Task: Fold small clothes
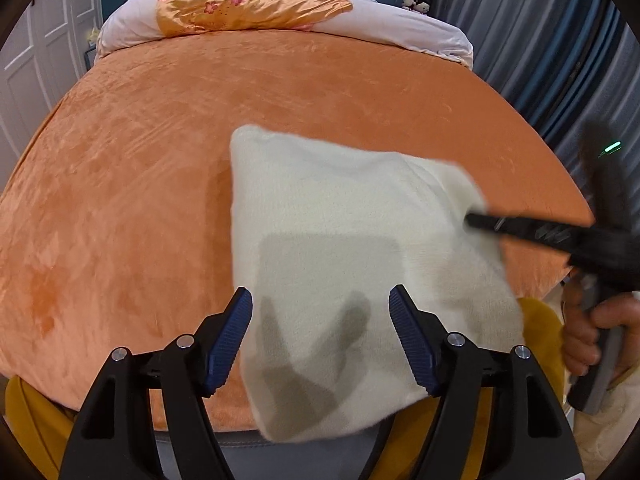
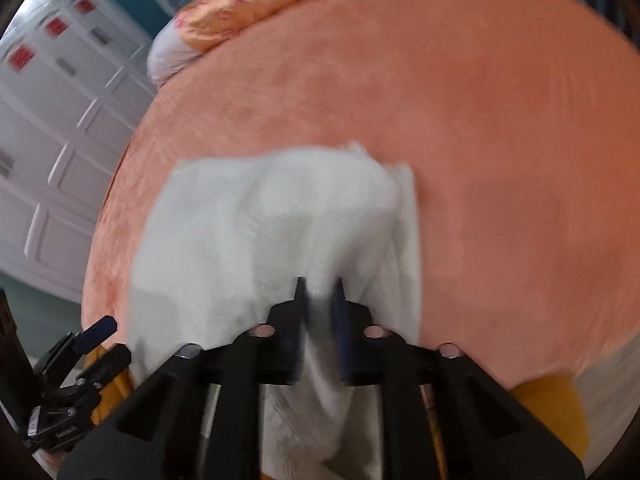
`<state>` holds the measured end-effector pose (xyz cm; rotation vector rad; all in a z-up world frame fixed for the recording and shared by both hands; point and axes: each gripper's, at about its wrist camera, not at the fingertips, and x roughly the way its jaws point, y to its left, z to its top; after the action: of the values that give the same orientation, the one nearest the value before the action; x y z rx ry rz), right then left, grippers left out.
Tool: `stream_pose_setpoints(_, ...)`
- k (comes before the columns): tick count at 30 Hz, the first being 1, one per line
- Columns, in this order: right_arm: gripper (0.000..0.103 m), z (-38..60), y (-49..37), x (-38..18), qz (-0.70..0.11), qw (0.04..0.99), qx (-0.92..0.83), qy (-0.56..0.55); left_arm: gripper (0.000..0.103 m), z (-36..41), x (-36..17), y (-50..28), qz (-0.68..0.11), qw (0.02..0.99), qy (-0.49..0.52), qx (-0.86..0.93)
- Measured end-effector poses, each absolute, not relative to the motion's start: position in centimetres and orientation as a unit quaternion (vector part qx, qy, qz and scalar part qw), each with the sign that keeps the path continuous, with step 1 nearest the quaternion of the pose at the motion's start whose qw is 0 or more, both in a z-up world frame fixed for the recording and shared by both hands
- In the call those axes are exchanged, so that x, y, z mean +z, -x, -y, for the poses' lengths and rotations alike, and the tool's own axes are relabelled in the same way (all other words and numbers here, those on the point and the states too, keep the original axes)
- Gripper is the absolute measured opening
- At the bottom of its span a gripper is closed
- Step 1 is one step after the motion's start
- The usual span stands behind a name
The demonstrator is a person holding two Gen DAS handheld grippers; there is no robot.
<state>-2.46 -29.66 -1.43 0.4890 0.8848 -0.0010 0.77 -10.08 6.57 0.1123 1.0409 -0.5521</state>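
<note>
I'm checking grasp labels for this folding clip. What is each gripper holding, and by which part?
The right gripper pinches the white garment at its right edge. The left gripper is open above it, holding nothing.

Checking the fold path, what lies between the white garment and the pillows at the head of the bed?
Only bare orange bedspread lies between the white garment and the pillows, clearest in the left wrist view.

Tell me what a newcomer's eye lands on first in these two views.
First comes the cream knit garment, lying at the near edge of the orange bedspread that fills both views. Next, the right gripper has pinched a fold of it, lifting its right side, while the left gripper hangs open above the near part. At the far end lies an orange floral pillow.
</note>
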Motion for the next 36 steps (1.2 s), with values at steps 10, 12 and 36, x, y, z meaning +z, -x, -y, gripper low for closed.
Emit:
stream_pose_setpoints(10,0.011,31.0,1.3,-7.1,-0.478,0.846,-0.037,-0.234,0.069,11.1,4.1,-0.9,-0.506,0.826,-0.089,-0.23)
stream_pose_setpoints(12,0.012,30.8,2.5,-5.0,-0.462,0.855,-0.054,-0.229,0.07,10.9,4.0,-0.9,-0.508,0.826,-0.087,-0.228)
stream_pose_setpoints(36,0.011,22.8,6.2,-5.9,-0.541,0.834,-0.048,-0.099,0.072,11.6,3.5,-0.4,-0.504,0.831,-0.097,-0.215)
